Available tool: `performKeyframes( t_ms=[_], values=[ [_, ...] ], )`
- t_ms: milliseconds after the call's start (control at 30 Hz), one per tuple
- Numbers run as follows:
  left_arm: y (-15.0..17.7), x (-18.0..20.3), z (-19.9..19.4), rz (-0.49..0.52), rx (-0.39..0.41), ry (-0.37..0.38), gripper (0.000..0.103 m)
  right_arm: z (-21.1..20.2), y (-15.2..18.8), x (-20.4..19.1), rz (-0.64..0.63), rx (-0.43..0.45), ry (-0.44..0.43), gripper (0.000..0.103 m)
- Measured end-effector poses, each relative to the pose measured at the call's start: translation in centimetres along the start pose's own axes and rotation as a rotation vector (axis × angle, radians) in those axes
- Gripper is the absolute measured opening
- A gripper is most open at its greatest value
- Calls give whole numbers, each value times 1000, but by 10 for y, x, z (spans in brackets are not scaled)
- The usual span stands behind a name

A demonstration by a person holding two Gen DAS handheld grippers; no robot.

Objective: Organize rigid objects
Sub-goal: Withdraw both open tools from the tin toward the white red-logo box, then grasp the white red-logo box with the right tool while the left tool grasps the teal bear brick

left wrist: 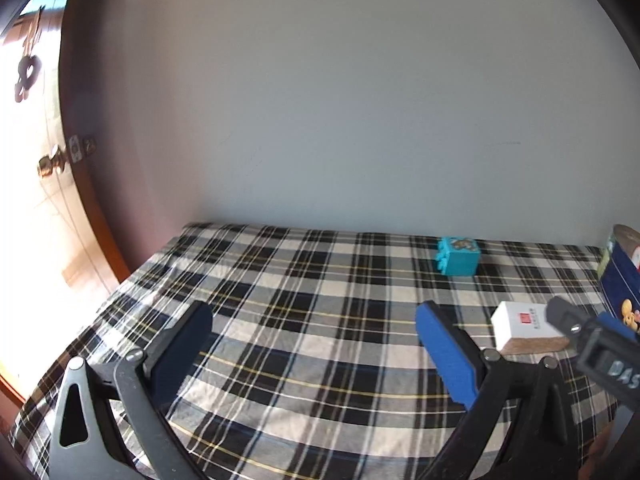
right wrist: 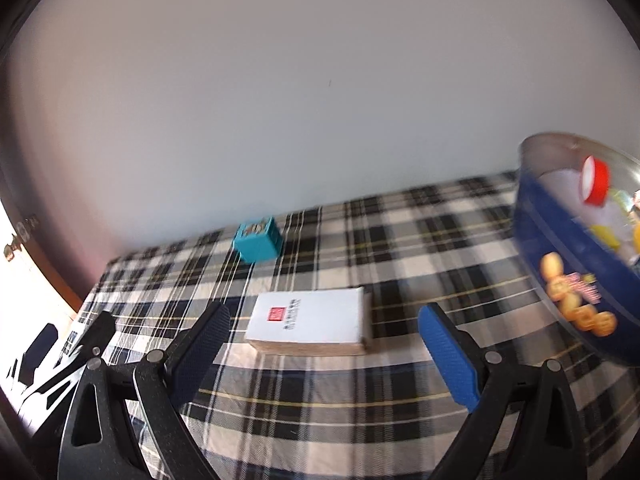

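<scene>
A white box with a red mark (right wrist: 310, 318) lies flat on the plaid cloth (right wrist: 400, 248), just ahead of my right gripper (right wrist: 324, 334), which is open and holds nothing. A teal toy block (right wrist: 258, 240) sits farther back near the wall. At the right stands a blue round tin (right wrist: 576, 276) that holds a red-and-white cap (right wrist: 595, 180) and yellow pieces. In the left wrist view my left gripper (left wrist: 314, 330) is open over bare cloth, with the teal block (left wrist: 458, 257) at the back right, the white box (left wrist: 524, 326) to the right and the tin (left wrist: 622, 280) at the edge.
A pale wall runs along the far edge of the table. A wooden door frame (left wrist: 84, 184) and a bright doorway lie to the left. The right gripper's finger (left wrist: 576, 328) pokes into the left wrist view beside the white box.
</scene>
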State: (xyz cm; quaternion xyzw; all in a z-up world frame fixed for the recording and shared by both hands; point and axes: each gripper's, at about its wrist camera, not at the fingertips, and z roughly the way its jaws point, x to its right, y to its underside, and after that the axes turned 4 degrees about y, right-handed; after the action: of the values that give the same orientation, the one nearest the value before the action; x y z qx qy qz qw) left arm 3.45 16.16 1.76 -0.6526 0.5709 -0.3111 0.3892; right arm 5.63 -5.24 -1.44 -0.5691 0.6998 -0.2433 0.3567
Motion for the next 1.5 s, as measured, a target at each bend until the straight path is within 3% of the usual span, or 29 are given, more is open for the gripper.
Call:
performKeyframes(
  t_ms=[267,367,467,600,667,733,867,1033,1167,1400,1500],
  values=[
    [1,-9,9,-49,-49,5,103,42,1,-22,-23,-174,22,97],
    [1,-8,11,-46,-56,9,103,44,2,-28,-48,-182,37,97],
    [2,-6,11,-40,-62,15,103,47,3,-33,-97,-190,79,85],
    [3,-5,15,-39,-85,33,103,41,4,-24,-129,-191,15,84],
    [3,-5,16,-40,-90,47,103,28,1,-10,-110,-141,-30,84],
    [3,-3,17,-33,-95,57,103,11,-3,-2,-143,-50,-17,84],
    [0,9,24,-39,-109,139,103,-24,-12,9,-244,221,88,84],
    [-12,47,44,-3,-120,207,102,-29,-31,18,-242,359,162,84],
    [-26,83,71,31,-143,235,96,-36,-37,28,-250,424,205,84],
    [-47,128,112,58,-172,262,87,-27,-42,38,-162,367,177,84],
    [-52,132,136,32,-236,243,75,-27,-40,43,-147,363,170,84]
  ],
)
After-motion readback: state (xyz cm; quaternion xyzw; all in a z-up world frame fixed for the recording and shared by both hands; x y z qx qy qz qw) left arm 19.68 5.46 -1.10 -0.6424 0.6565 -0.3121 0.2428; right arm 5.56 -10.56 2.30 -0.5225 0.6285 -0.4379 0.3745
